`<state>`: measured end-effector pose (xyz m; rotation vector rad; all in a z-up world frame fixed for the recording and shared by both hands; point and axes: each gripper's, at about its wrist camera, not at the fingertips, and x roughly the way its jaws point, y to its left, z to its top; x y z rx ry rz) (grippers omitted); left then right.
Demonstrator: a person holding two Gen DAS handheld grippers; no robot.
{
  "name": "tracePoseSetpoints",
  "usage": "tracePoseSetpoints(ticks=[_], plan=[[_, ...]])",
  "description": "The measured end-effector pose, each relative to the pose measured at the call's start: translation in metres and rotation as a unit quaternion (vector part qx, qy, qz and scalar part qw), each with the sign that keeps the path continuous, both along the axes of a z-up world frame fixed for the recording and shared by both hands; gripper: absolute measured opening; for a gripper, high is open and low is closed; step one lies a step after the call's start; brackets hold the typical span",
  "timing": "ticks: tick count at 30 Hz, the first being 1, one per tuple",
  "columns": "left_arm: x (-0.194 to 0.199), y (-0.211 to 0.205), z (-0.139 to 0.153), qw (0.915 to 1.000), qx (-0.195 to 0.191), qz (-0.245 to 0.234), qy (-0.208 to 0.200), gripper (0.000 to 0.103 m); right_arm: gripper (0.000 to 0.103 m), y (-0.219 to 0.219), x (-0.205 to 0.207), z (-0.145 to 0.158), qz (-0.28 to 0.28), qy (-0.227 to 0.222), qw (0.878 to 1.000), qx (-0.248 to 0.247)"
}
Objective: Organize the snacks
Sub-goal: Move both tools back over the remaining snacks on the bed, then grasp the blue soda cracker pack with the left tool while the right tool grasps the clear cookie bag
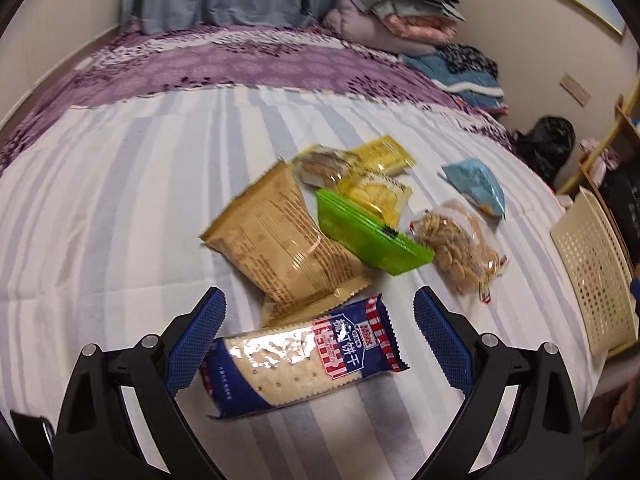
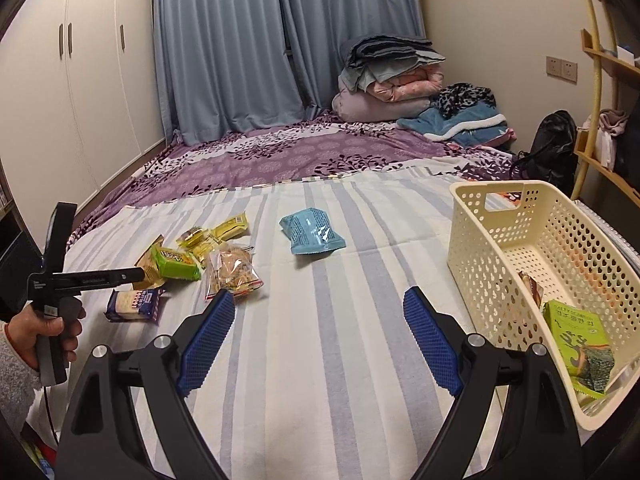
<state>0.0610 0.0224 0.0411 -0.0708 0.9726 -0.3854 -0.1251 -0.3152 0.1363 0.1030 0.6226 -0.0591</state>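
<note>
Snacks lie on a striped bedsheet. In the left wrist view my left gripper (image 1: 318, 318) is open just above a blue cracker pack (image 1: 304, 356), which lies between its jaws without contact. Beyond it lie a tan bag (image 1: 280, 240), a green pack (image 1: 368, 236), yellow packs (image 1: 376, 184), a clear bag of biscuits (image 1: 456, 246) and a light blue pouch (image 1: 476, 184). In the right wrist view my right gripper (image 2: 318, 320) is open and empty over bare sheet. The cream basket (image 2: 480, 240) at the right holds a green seaweed pack (image 2: 580, 344) and a brown snack (image 2: 532, 286).
The left hand-held gripper (image 2: 96, 276) shows over the snack pile (image 2: 188, 264) in the right wrist view. Folded bedding (image 2: 392, 80) and a blue blanket (image 2: 460, 120) lie at the far end. A black bag (image 2: 556, 148) and a shelf (image 2: 612, 120) stand on the right.
</note>
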Motion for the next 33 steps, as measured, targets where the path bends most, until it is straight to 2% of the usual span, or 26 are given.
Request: tracePoseSetpoints(ticks=[4,8,14,22,25,26,28,33], plan=[[0.000,-0.009,-0.011,0.9988,0.014,-0.045,0.014,0.096,0.086,0.001,0.003,-0.002,0.001,0.004,1.000,0.000],[-0.007,-0.012,-0.017,0.9969,0.036,-0.066,0.022,0.096,0.086,0.004,0.007,-0.003,0.005,0.006,1.000,0.001],[-0.029,-0.013,-0.016,0.9948,0.053,-0.080,0.033,0.096,0.086,0.006,0.009,-0.007,0.011,0.006,1.000,0.007],[-0.062,-0.035,-0.019,0.9930,0.047,-0.093,0.056,0.096,0.086,0.003,0.008,-0.009,0.013,0.006,1.000,0.013],[-0.066,-0.043,-0.019,0.9929,0.052,-0.096,0.049,0.096,0.086,0.001,0.007,-0.011,0.011,0.007,1.000,0.015],[-0.065,-0.043,-0.019,0.9935,0.055,-0.090,0.044,0.094,0.086,0.000,0.007,-0.011,0.010,0.007,1.000,0.015],[-0.058,-0.042,-0.021,0.9945,0.062,-0.072,0.045,0.078,0.086,0.000,0.007,-0.012,0.009,0.007,1.000,0.016],[-0.050,-0.039,-0.022,0.9953,0.079,-0.047,0.031,0.057,0.086,0.000,0.008,-0.015,0.009,0.012,1.000,0.016]])
